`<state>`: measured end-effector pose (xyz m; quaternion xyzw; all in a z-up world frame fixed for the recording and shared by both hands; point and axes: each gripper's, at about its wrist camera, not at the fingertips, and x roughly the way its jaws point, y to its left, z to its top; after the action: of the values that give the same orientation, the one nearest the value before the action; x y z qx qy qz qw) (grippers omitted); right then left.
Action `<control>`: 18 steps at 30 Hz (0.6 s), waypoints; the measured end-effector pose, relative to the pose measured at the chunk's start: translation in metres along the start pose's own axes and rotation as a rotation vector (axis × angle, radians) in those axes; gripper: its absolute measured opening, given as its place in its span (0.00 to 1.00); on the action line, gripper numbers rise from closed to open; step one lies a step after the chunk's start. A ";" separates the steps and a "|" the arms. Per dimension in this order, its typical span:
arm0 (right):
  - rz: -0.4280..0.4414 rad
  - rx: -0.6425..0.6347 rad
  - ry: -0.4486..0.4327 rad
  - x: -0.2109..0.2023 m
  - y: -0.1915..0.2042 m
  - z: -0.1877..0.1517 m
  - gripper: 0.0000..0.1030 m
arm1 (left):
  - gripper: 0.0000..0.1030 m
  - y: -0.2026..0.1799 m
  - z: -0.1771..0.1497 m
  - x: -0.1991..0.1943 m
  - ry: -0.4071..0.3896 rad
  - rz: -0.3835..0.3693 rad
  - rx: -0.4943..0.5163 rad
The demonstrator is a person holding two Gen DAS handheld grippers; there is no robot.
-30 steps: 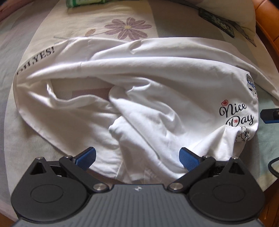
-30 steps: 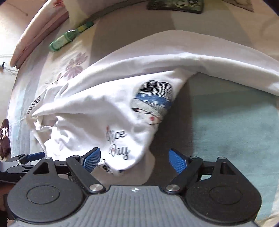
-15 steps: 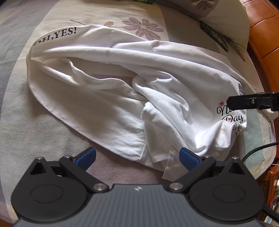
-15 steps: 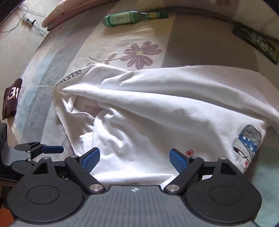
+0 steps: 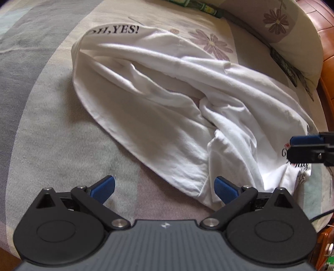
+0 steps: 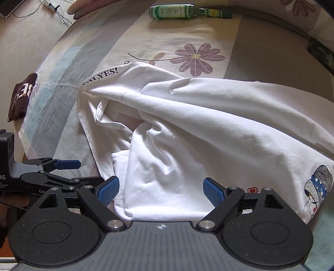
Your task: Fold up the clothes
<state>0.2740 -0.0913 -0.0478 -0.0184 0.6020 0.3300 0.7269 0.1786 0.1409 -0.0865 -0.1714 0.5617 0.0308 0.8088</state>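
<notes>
A crumpled white T-shirt (image 5: 171, 108) (image 6: 187, 129) with black "OH,YES!" lettering and a cartoon print lies bunched on the flowered bedspread (image 5: 52, 116). My left gripper (image 5: 165, 187) is open over bare bedspread, just in front of the shirt's near edge, its right pad (image 5: 224, 188) close to a fold. My right gripper (image 6: 160, 188) is open above the shirt's near hem, cloth lying between its blue pads without being pinched. Each gripper shows in the other's view: the right one's fingertip (image 5: 306, 139) over the print, the left one's fingertip (image 6: 66, 164) at the left.
A green glass bottle (image 6: 183, 12) lies on its side at the far end of the bed. A dark brown garment (image 6: 22, 95) sits at the bed's left edge. A pillow (image 5: 292, 37) and orange-brown wooden headboard (image 5: 327, 68) bound the right side. A dark flat object (image 6: 321, 53) lies far right.
Both grippers swung leftward along the shirt. The left one now hangs over bare bedspread instead of cloth; the right one has left the cartoon print for the shirt's middle hem. Both stayed open.
</notes>
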 end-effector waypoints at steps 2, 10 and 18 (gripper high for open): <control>0.004 0.001 -0.015 -0.005 -0.004 -0.001 0.88 | 0.97 0.000 0.011 -0.004 -0.057 0.032 -0.009; -0.025 0.056 -0.065 -0.022 -0.030 -0.013 0.89 | 0.98 -0.029 0.079 0.005 -0.182 0.268 0.073; -0.071 0.139 -0.098 -0.037 -0.064 -0.033 0.90 | 0.99 -0.067 0.059 0.061 -0.022 0.462 0.263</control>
<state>0.2757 -0.1721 -0.0471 0.0271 0.5860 0.2621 0.7663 0.2699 0.0879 -0.1081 0.0683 0.5762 0.1435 0.8017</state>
